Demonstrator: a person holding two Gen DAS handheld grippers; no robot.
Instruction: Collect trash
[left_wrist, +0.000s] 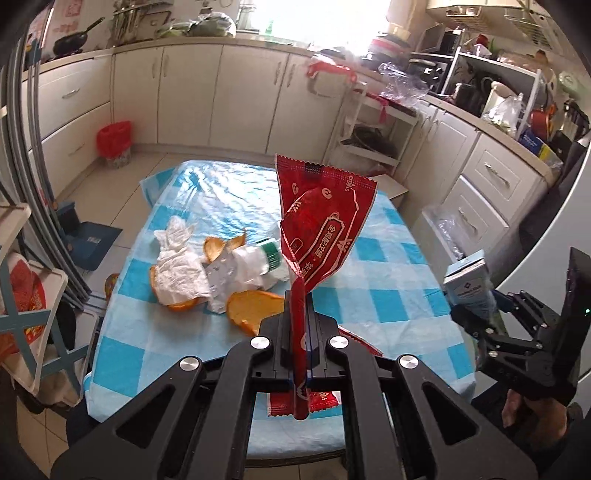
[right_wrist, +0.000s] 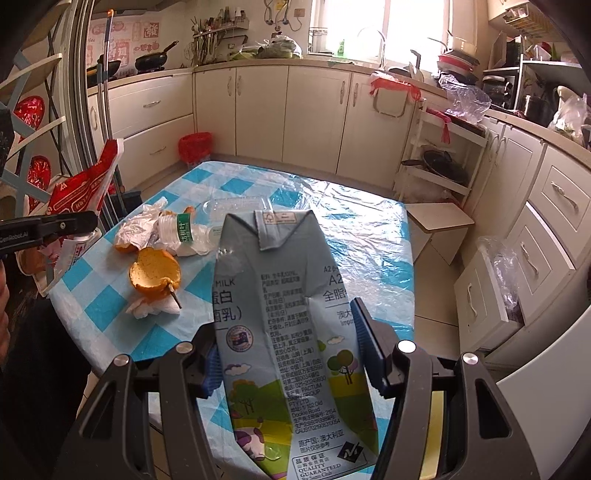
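Left gripper: jaws clamped flat on the lower edge of a crinkled red foil snack wrapper, which stands up from the pads above the tabletop. In the right wrist view the same wrapper shows at far left, pinched in the left gripper, off the near-left edge of the tabletop.

Right gripper: jaws at mid width, blue pads pressed on both sides of a crumpled grey-blue milk carton with a cartoon meadow print, top flap pointing away from the camera. From the left wrist view the carton sits in the right gripper past the right edge of the tabletop, a hand gripping the handle below.

Still on the blue-and-white checked plastic cloth, clustered left of centre: crumpled white tissue, a crushed clear plastic bottle with a green label, several orange peel pieces, and a clear plastic clamshell tray further back. A second red wrapper lies flat below the left gripper.

Red-lined waste bin stands on the floor by the cabinets, well apart from the tabletop.
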